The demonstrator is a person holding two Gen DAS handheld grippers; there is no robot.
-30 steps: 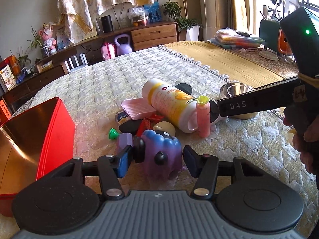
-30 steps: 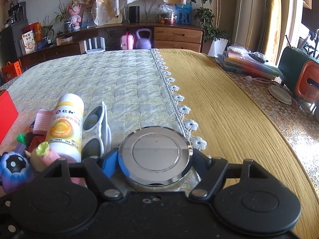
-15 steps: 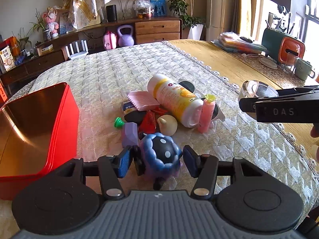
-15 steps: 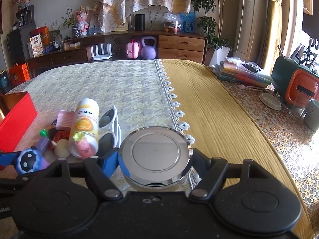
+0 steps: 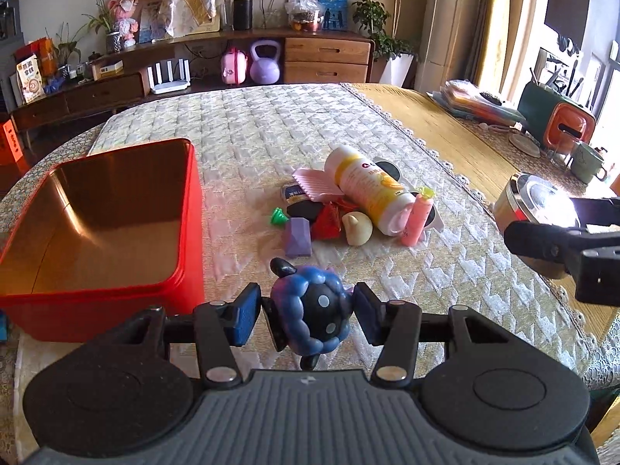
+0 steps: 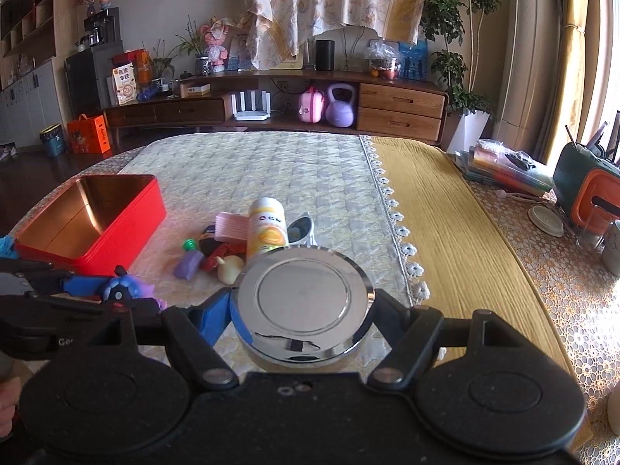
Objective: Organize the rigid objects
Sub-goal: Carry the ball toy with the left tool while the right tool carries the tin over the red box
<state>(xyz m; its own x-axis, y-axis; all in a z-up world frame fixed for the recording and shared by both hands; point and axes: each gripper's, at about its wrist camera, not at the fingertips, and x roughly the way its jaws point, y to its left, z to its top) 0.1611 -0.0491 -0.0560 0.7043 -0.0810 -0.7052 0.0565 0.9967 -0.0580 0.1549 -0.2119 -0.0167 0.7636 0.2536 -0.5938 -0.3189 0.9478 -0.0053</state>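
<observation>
A blue-purple bumpy toy (image 5: pixel 317 306) with a dotted black face hangs just above the quilted cloth, between the pads of my left gripper (image 5: pixel 307 317). Its jaws are closing on the toy. To its left stands an open red tin box (image 5: pixel 186 232), nothing inside. My right gripper (image 6: pixel 302 308) is shut on a round shiny metal tin (image 6: pixel 304 294), held above the table at the right (image 5: pixel 534 197). Between them lies a pile: white-and-yellow bottle (image 5: pixel 372 190), pink comb (image 5: pixel 317 184), purple block (image 5: pixel 297 237), cream figure (image 5: pixel 358 228), pink tube (image 5: pixel 416 221).
Sunglasses (image 6: pixel 302 226), a green cone (image 5: pixel 278 217) and a red piece (image 5: pixel 327 224) also sit in the pile. A yellow cloth (image 6: pixel 445 232) covers the table's right part. At the far right are stacked folders (image 6: pixel 503 170), an orange-green case (image 6: pixel 593 193) and a mug (image 5: pixel 587 161).
Both grippers have risen and drawn back from the pile. The toy came up off the cloth in the left gripper, and the metal tin rose with the right. More of the red box shows.
</observation>
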